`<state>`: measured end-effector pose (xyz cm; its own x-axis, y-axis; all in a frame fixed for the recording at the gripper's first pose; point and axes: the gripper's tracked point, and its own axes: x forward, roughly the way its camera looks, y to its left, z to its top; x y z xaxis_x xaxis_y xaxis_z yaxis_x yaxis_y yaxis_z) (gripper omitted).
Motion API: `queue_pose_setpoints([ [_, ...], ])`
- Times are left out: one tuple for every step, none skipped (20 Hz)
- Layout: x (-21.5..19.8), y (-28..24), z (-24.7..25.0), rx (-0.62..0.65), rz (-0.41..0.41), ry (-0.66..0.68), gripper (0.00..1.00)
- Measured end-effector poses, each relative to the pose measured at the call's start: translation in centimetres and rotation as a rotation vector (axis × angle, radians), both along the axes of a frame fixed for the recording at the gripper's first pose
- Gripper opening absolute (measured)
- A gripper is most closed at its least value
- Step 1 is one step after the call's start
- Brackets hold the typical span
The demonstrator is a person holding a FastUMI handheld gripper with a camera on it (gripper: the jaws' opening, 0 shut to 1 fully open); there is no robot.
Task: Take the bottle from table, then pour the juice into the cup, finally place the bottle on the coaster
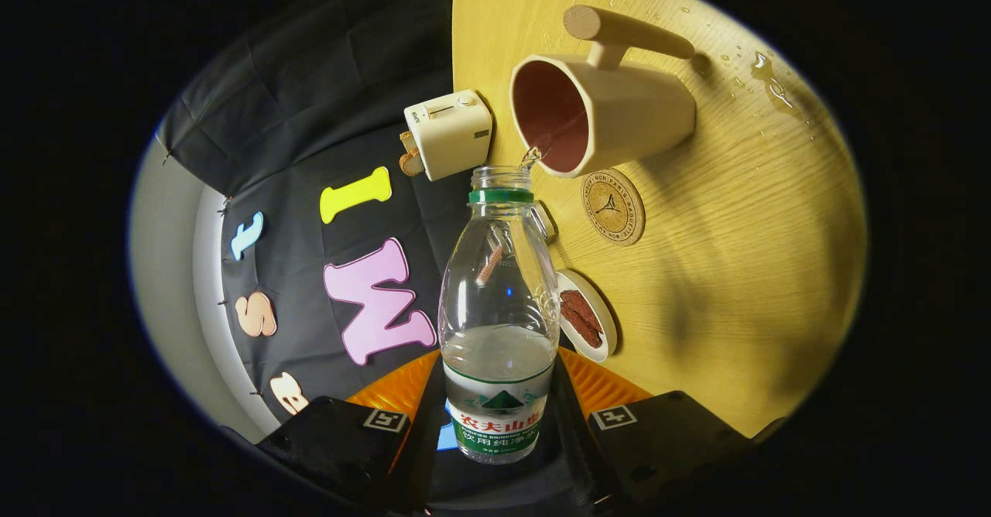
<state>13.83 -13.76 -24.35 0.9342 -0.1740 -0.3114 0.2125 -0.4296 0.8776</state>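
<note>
The gripper (499, 416) is clenching the clear bottle (499, 308) by its labelled lower body, one finger pressing on each side, jaws parted only as wide as the bottle. The bottle's base is lying hidden between the fingers. Its open mouth is touching the rim of the cream cup (600, 111) just ahead, and a thin stream is passing into the cup. The label's writing is too warped to make out. Beyond the fingers, beside the cup, a round coaster (613, 206) is lying on the table (735, 254), its ring of lettering illegible.
</note>
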Motion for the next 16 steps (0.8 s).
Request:
queue_pose_setpoints([
  [0.1, -0.2, 0.1, 0.009, -0.008, -0.003, 0.71],
  [0.0, -0.3, 0.1, 0.020, -0.017, -0.008, 0.71],
  [0.1, -0.5, 0.2, 0.034, -0.028, -0.014, 0.71],
  [0.2, -0.6, 0.3, 0.048, -0.038, -0.019, 0.71],
  [0.1, -0.6, 0.6, 0.059, -0.046, -0.024, 0.71],
  [0.1, -0.9, 0.8, 0.069, -0.056, -0.027, 0.71],
  [0.2, -1.1, 0.9, 0.079, -0.064, -0.031, 0.71],
  [0.3, -1.3, 1.1, 0.090, -0.073, -0.036, 0.71],
  [0.5, -1.6, 1.1, 0.101, -0.081, -0.039, 0.71],
  [0.8, -1.7, 1.3, 0.112, -0.089, -0.043, 0.71],
  [0.8, -1.8, 1.4, 0.126, -0.094, -0.045, 0.71],
  [0.8, -1.8, 1.4, 0.141, -0.099, -0.049, 0.71],
  [0.9, -1.9, 1.6, 0.157, -0.106, -0.054, 0.71],
  [1.0, -2.0, 1.8, 0.171, -0.111, -0.058, 0.71],
  [1.0, -2.2, 1.8, 0.184, -0.117, -0.061, 0.71],
  [1.0, -2.3, 1.8, 0.197, -0.122, -0.064, 0.71],
])
